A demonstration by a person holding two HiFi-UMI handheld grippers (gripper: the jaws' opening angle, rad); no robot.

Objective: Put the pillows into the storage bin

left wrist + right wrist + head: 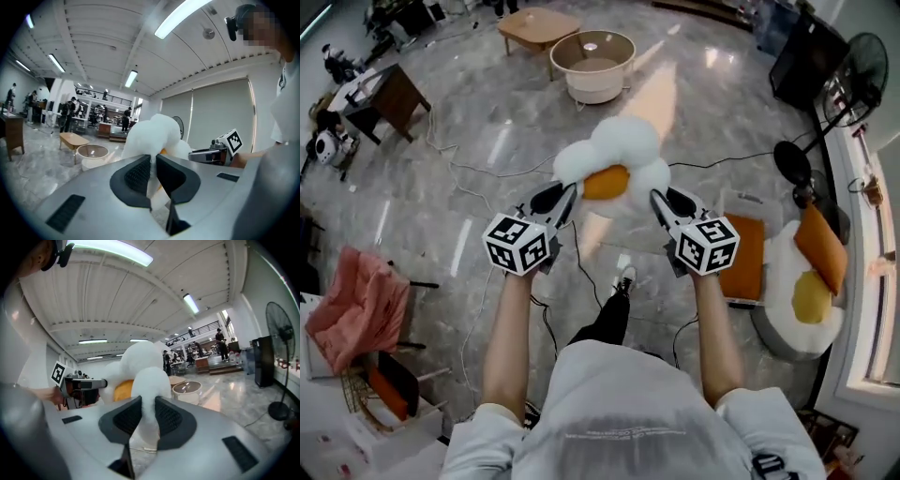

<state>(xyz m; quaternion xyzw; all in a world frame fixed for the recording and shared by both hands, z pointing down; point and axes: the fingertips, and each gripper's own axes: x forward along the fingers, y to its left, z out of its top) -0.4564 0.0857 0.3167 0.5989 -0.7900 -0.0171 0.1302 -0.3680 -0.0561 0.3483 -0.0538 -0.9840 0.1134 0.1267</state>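
Note:
A fluffy white pillow with an orange yolk centre (617, 167) hangs in the air in front of me, held from both sides. My left gripper (565, 204) is shut on its left edge, the white fabric (152, 140) pinched between the dark pads. My right gripper (661, 208) is shut on its right edge, where the pillow (143, 376) bulges up between the pads. The round beige storage bin (593, 64) stands open on the floor well beyond the pillow. A second egg-shaped pillow (806, 295) lies at the right with an orange cushion (821, 248) on it.
A low wooden table (538, 27) sits behind the bin. A floor fan (851, 75) and a black box (802, 56) stand at the right. Cables (459, 169) trail over the grey marble floor. A dark desk (382, 98) and a pink cloth (352, 307) are at the left.

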